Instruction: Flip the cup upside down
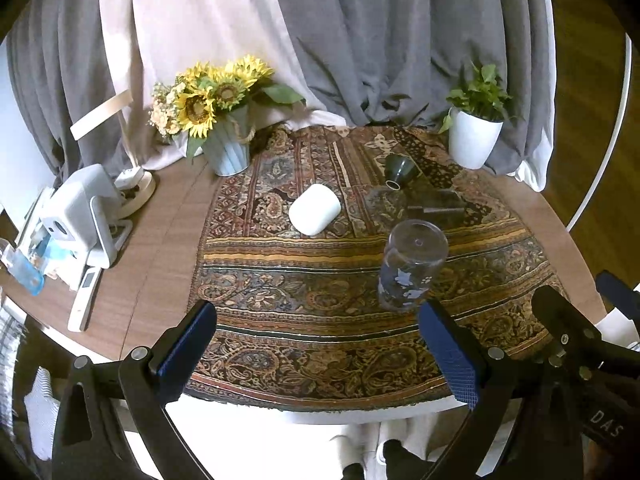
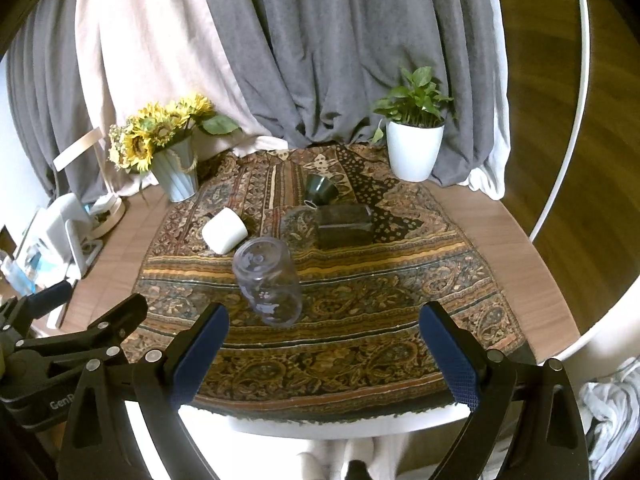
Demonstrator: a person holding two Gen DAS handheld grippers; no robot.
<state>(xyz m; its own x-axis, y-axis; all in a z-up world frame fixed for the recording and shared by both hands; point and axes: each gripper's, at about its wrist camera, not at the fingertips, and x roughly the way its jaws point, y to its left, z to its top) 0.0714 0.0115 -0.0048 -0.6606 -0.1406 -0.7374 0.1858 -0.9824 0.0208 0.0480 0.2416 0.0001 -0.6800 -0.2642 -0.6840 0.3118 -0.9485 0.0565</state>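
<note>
A clear glass cup (image 1: 410, 266) with white paw prints stands upside down on the patterned cloth (image 1: 320, 320), base up. It also shows in the right wrist view (image 2: 268, 282). A white cup (image 1: 314, 215) lies on its side behind it, seen too in the right wrist view (image 2: 225, 230). A dark green cup (image 1: 400, 170) lies tipped at the back, also in the right wrist view (image 2: 319, 191). My left gripper (image 1: 318, 350) is open and empty, just short of the glass. My right gripper (image 2: 324, 354) is open and empty, near the table's front edge.
A sunflower vase (image 1: 228, 148) stands back left and a white potted plant (image 1: 474, 142) back right. A dark box (image 2: 345, 226) lies on the cloth. White devices and a lamp base (image 1: 86, 216) crowd the left side. Grey curtains hang behind.
</note>
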